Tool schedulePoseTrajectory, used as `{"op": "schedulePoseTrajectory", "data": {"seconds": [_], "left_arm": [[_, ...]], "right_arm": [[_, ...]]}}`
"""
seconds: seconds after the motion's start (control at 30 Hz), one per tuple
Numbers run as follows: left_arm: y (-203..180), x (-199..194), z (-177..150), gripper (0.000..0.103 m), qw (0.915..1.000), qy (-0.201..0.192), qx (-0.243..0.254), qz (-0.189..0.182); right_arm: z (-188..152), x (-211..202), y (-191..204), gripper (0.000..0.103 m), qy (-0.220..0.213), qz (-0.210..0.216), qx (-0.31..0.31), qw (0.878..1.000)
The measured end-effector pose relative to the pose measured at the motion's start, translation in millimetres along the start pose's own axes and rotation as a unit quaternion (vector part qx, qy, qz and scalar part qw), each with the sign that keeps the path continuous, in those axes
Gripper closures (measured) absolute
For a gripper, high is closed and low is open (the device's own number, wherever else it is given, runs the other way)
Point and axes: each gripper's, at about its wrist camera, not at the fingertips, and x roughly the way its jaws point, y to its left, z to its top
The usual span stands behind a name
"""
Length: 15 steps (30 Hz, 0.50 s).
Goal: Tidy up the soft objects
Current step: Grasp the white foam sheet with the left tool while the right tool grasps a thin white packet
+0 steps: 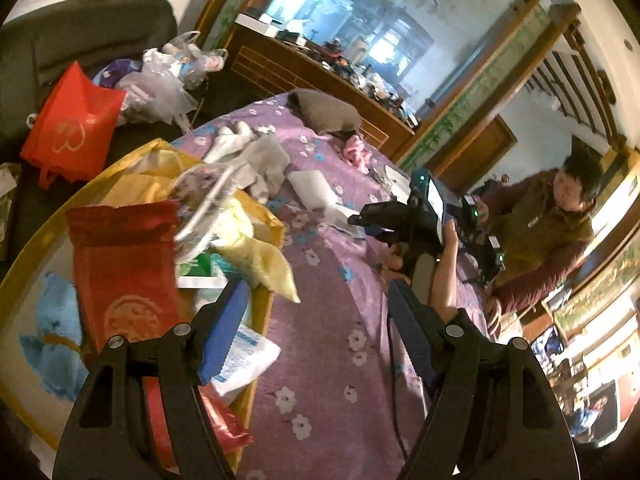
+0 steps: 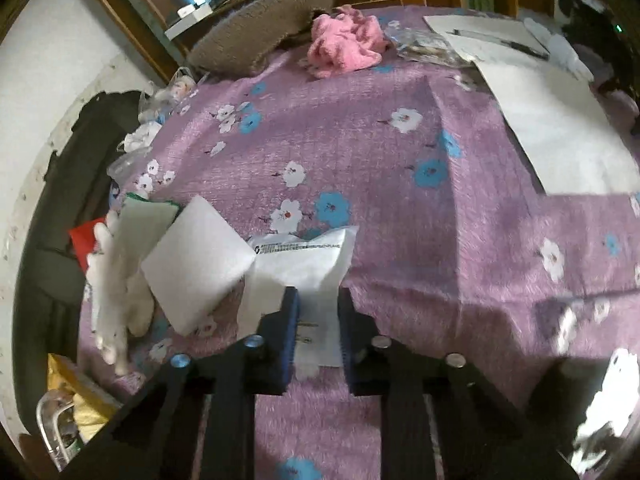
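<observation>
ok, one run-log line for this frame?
left gripper: open, over yellow bag | right gripper: jaws closing around white packet | on purple bedspread

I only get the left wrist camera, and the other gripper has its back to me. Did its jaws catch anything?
Observer: Yes. The right gripper has its jaws closed on the near edge of a flat white packet.
Operator: Is anything lying on the packet?
Observer: A white foam square meets its left corner. I cannot tell which one is on top.
Operator: What's further right on the bed?
Observer: A big white paper sheet, with a dark pen-like thing lying at its far end.
</observation>
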Motion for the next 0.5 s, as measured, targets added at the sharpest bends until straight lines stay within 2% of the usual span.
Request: {"op": "schedulePoseTrajectory", "data": {"seconds": [0.07, 0.13, 0.27, 0.43, 0.5], "left_arm": [[-10, 4, -3, 0.03, 0.9999, 0.006, 0.015, 0.005], [-21, 9, -5, 0.03, 0.9993, 0.015, 0.032, 0.012], [-38, 24, -1, 0.03, 0.9989, 0.031, 0.033, 0.012], [-60, 58, 14, 0.03, 0.9961, 0.06, 0.058, 0.031], [-68, 81, 26, 0.03, 0.9922, 0.083, 0.079, 0.05]], "right_arm": [[-4, -16, -7, 0.103, -0.015, 0.021, 0.007, 1.0], [-14, -35, -15, 0.103, -0.025, 0.044, 0.008, 0.999], [-43, -80, -35, 0.103, -0.042, 0.109, 0.003, 0.993], [-79, -112, -70, 0.103, -0.037, 0.183, -0.007, 0.982], [-86, -108, -75, 0.103, -0.026, 0.192, -0.009, 0.981]]}}
